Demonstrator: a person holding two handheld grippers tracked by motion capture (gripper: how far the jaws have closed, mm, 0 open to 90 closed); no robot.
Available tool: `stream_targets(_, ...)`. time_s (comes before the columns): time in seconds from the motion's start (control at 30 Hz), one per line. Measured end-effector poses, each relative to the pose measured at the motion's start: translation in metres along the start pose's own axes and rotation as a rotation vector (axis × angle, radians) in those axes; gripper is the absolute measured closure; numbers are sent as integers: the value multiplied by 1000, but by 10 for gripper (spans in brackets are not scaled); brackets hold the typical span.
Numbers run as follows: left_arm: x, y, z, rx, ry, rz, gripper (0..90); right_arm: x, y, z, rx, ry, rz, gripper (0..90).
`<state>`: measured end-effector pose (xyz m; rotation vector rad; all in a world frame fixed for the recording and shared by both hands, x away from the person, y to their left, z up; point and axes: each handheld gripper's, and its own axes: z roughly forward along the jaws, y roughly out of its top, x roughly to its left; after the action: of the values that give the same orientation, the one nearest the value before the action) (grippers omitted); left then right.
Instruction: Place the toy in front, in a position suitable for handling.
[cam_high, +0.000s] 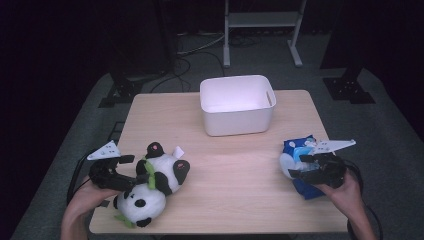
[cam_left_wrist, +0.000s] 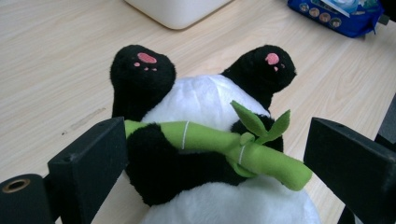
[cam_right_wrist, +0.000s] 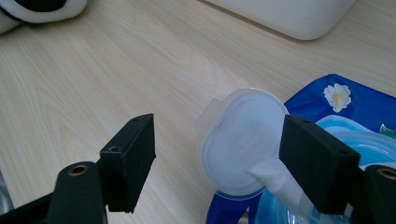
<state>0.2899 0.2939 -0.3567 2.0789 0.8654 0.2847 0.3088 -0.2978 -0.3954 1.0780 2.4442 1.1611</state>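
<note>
A black-and-white panda plush (cam_high: 160, 172) lies on its back at the table's front left, hugging a green bamboo stalk (cam_left_wrist: 205, 137). My left gripper (cam_high: 129, 170) is open, its jaws on either side of the panda's middle (cam_left_wrist: 205, 98); the left jaw is close against the arm and the right jaw stands apart. At the front right lies a blue wet-wipe pack (cam_high: 295, 146). Its clear round lid (cam_right_wrist: 243, 140) is flipped open and a white wipe (cam_right_wrist: 268, 172) sticks out. My right gripper (cam_right_wrist: 219, 135) is open over the lid, with the wipe beside its right jaw.
A white plastic bin (cam_high: 237, 120) stands at the middle back of the wooden table (cam_high: 235, 175), open side up. Bare wood lies between the panda and the pack. A hand holds each gripper at the front edge. Beyond the table are a dark floor, cables and stands.
</note>
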Motion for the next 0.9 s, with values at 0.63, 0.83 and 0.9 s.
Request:
stream_targets(0.63, -13, -4, 45, 168, 68, 79, 9, 8, 4, 8, 14, 12, -31, 257)
stream_targets(0.83, -12, -3, 48, 182, 144, 107, 118, 10, 5, 9, 12, 15, -39, 257)
stream_targets(0.9, -11, -3, 46, 172, 147, 96, 143, 9, 5, 8, 10, 16, -36, 257)
